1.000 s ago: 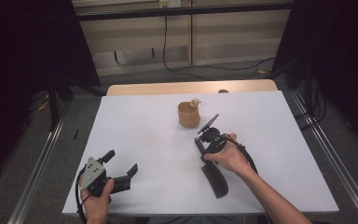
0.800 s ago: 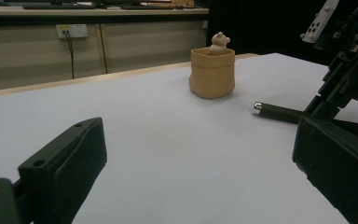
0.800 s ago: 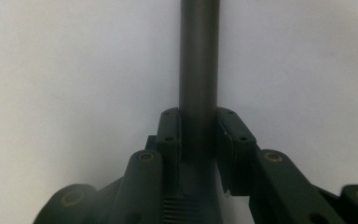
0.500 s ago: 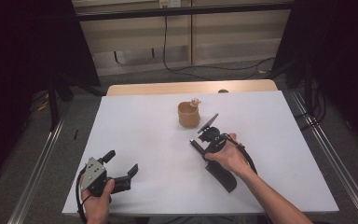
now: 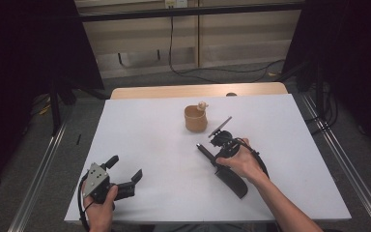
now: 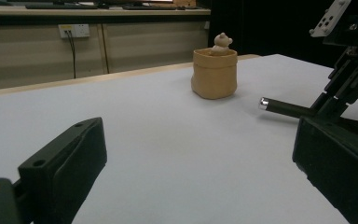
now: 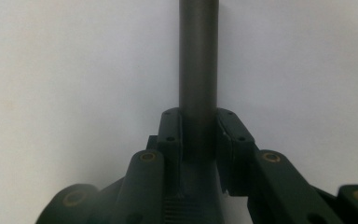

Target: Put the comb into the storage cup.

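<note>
1. The right gripper [image 5: 217, 151] has its jaws clamped on the spatula [image 5: 222, 166] handle; the blade lies on the table [image 5: 149, 135].
2. The left gripper [image 5: 121, 176] rests at the near-left edge, jaws wide.
3. The cup [image 5: 195, 118] stands just beyond the spatula.

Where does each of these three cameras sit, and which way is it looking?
High view: above the person's side, facing forward and down on the white table; both forearms, left gripper and right gripper show.
Left gripper view: low on the table, past its open jaws toward the tan cup.
Right gripper view: straight along jaws closed on a black spatula handle.
Shared: high and left gripper views both show cup and spatula.
</note>
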{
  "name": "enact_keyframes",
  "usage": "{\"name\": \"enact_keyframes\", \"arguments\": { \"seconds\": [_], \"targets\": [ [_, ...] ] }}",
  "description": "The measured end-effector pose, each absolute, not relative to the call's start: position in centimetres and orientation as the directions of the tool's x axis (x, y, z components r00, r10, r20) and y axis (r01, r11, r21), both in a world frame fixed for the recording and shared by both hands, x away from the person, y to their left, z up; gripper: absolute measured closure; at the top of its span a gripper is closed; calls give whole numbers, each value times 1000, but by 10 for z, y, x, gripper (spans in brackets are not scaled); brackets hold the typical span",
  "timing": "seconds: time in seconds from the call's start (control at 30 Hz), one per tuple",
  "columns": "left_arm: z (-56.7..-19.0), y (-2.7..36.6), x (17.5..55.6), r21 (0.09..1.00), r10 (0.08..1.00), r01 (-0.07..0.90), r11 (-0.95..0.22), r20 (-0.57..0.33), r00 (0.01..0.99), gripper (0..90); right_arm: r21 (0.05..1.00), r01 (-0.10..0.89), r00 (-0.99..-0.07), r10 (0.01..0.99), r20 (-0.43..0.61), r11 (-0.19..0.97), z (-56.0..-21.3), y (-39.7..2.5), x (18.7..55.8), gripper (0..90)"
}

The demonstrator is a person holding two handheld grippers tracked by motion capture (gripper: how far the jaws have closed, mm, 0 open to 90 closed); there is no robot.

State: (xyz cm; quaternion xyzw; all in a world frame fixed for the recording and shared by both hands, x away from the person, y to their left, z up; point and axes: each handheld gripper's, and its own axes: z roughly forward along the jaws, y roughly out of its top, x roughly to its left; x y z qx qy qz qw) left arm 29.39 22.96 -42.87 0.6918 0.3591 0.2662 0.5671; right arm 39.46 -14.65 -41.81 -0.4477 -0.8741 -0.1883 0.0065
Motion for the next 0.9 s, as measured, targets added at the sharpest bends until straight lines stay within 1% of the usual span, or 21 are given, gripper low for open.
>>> {"name": "enact_keyframes", "arguments": {
  "seconds": [0.4,0.5,0.67,0.9],
  "targets": [
    [-429,231,294,975,806,201,-99,-40,590,29,405,748,-628,757,180,525,-403,-164,393,730],
    [-429,231,294,975,809,202,-94,-44,587,25,422,748,-622,762,177,512,-399,-167,392,730],
    [-429,231,295,974,810,206,-91,-48,585,23,474,716,-651,736,188,512,-390,-175,388,730],
    [-430,231,295,973,806,209,-97,-47,590,23,520,695,-661,726,190,497,-382,-187,382,730]
  ]
}}
